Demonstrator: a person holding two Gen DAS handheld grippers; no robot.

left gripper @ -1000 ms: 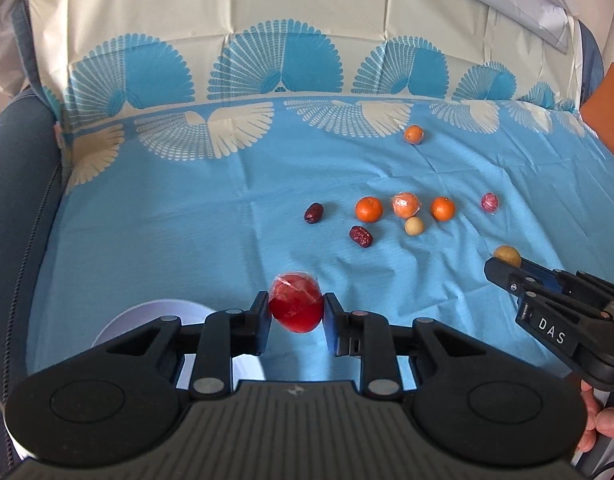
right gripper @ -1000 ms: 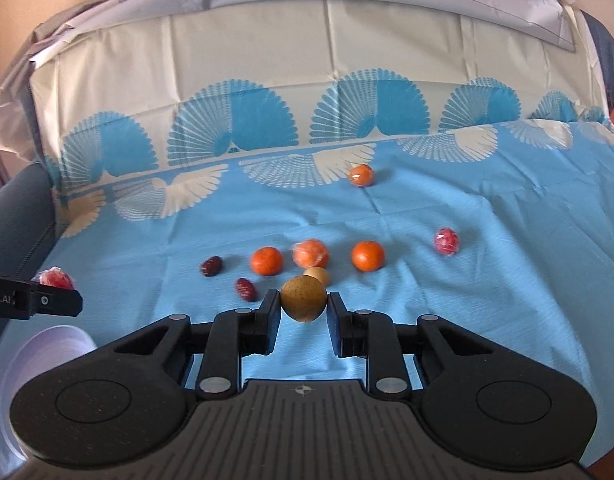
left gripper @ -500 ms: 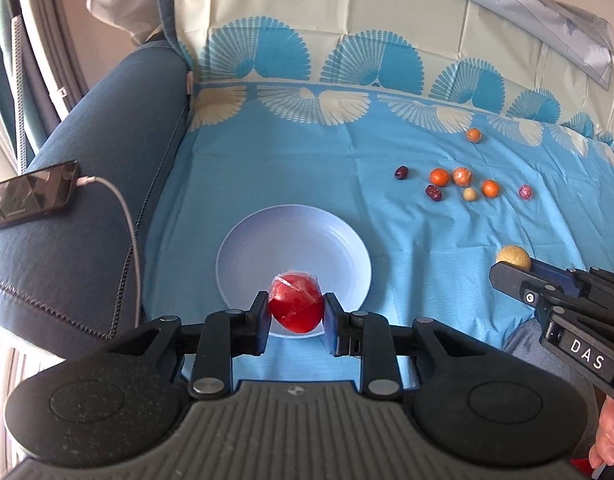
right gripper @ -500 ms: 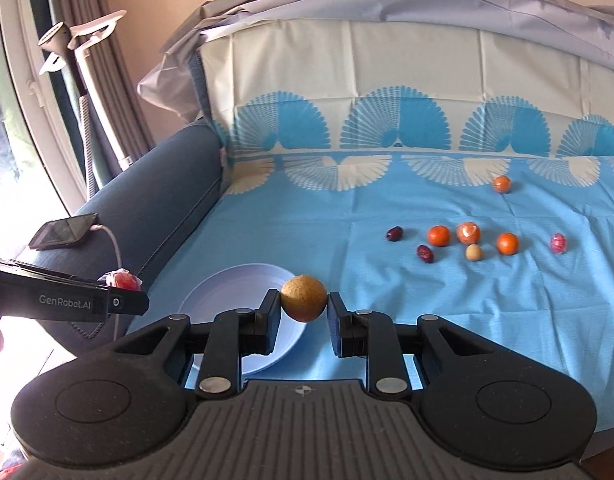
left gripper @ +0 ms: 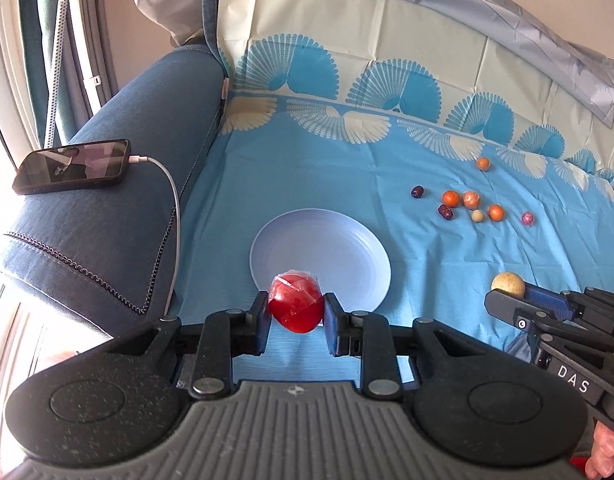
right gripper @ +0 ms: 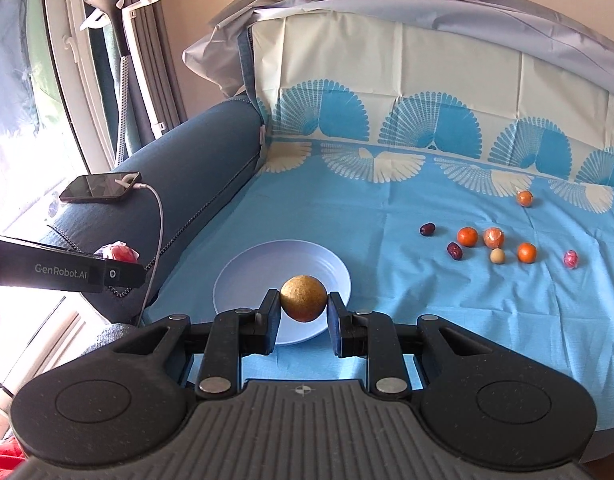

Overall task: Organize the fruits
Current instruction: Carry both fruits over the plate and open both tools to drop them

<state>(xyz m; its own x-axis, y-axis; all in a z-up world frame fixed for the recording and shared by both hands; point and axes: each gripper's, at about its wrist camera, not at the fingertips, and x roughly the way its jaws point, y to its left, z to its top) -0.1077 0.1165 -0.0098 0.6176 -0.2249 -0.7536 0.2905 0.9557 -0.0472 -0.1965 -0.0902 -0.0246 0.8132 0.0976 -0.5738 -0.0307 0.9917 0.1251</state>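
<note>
Fruit fills both your grippers: left gripper (left gripper: 295,316) clamps a wrapped red fruit (left gripper: 295,305), right gripper (right gripper: 303,312) a tan ball (right gripper: 303,298), both above the plate (left gripper: 339,240); 8 fruits lie well apart.

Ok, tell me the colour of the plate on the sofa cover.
The plate is pale lavender-blue, plain and unpatterned; the left wrist view shows it best.

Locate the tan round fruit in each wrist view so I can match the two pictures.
Left wrist: tan round fruit at the right edge, at the tip of the right gripper.
Right wrist: tan round fruit low centre, clamped between the fingers.
Shared landmark: the pale blue plate on the blue cloth.
</note>
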